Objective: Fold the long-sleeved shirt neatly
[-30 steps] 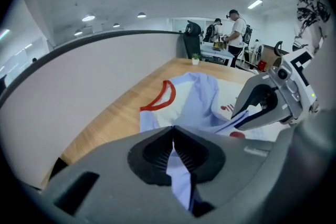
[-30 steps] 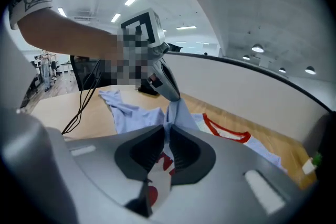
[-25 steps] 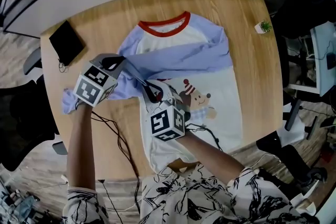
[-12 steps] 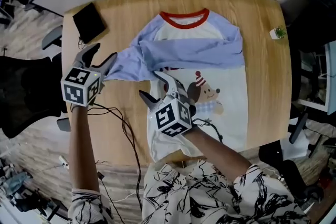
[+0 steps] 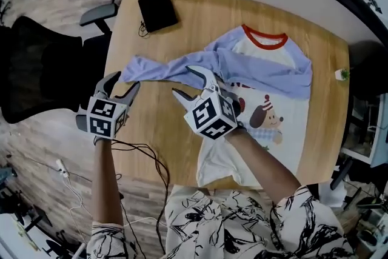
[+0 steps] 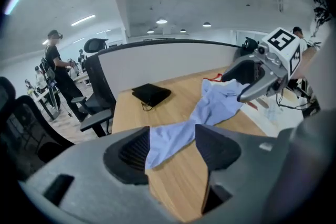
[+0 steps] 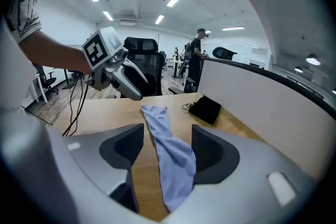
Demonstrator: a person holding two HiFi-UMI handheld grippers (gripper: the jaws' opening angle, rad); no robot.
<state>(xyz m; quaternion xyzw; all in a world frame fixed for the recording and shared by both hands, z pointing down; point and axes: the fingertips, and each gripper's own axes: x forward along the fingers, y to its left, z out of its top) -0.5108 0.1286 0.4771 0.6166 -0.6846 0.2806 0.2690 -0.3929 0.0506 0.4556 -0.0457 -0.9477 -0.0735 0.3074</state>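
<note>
Over table (image 5: 151, 130) left half, my left gripper (image 5: 123, 83), right gripper (image 5: 189, 83) jaws just opened, pinching nothing; sleeve (image 5: 167, 68) outstretched. Next I regrip cuff (image 5: 129, 67), fold across shirt (image 5: 276, 109).

**Operator:** Item identification?

**Inspector:** One long-sleeved shirt (image 5: 276, 142). White body, pale blue sleeves, red collar (image 5: 265, 40), bear print (image 5: 268, 117) on the chest.

**Operator:** Position and orientation?

**Inspector:** It lies front side up on the wooden table (image 5: 157, 130). The collar points to the far edge. The hem (image 5: 221, 173) reaches the near edge.

**Operator:** Sleeve status?

**Inspector:** The first sleeve (image 5: 273, 74) lies folded across the chest, just above the print. The second sleeve (image 5: 159, 68) extends flat over the bare table toward the left edge, slightly wrinkled, with its cuff end near that edge.

**Operator:** Fold state?

**Inspector:** Partial. The body is unfolded.
</note>
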